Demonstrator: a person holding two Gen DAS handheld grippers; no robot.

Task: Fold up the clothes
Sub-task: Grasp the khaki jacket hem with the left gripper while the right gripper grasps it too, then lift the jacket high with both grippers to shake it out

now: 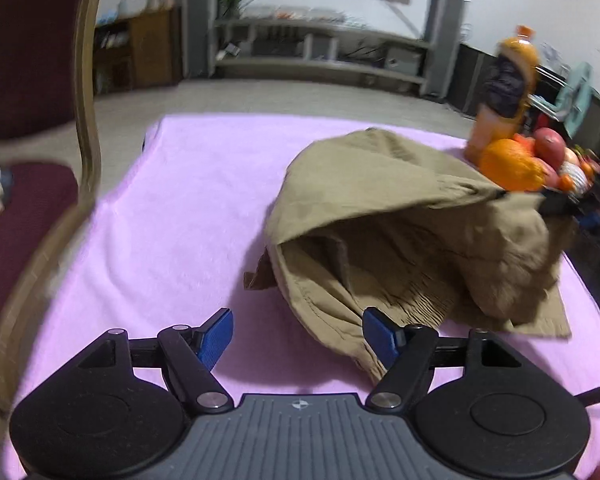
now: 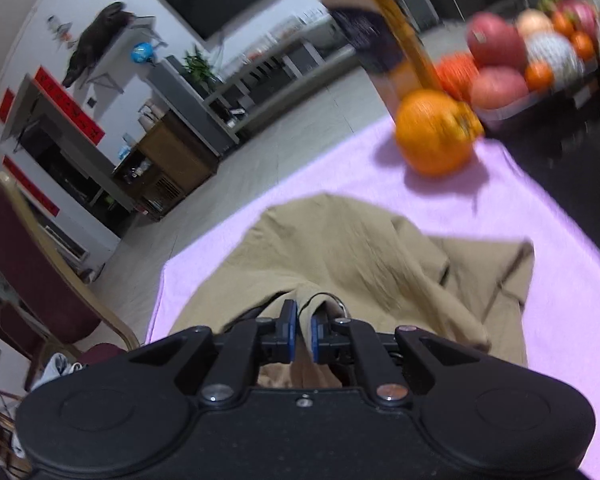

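Right wrist view: my right gripper (image 2: 303, 330) pinches a khaki garment (image 2: 352, 248) fold, lifting it to fold over; my left gripper (image 1: 296, 334), fingers spread, holds nothing on the pink cloth (image 1: 172, 200).

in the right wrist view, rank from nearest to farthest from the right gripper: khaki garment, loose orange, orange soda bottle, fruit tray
1. Crumpled khaki cotton garment: pinched in the right gripper, directly ahead.
2. Round loose orange: ahead to the right, on the pink cloth.
3. Tall orange soda bottle: just behind the orange.
4. Clear plastic fruit tray: far right; too close to the bottle to rank.
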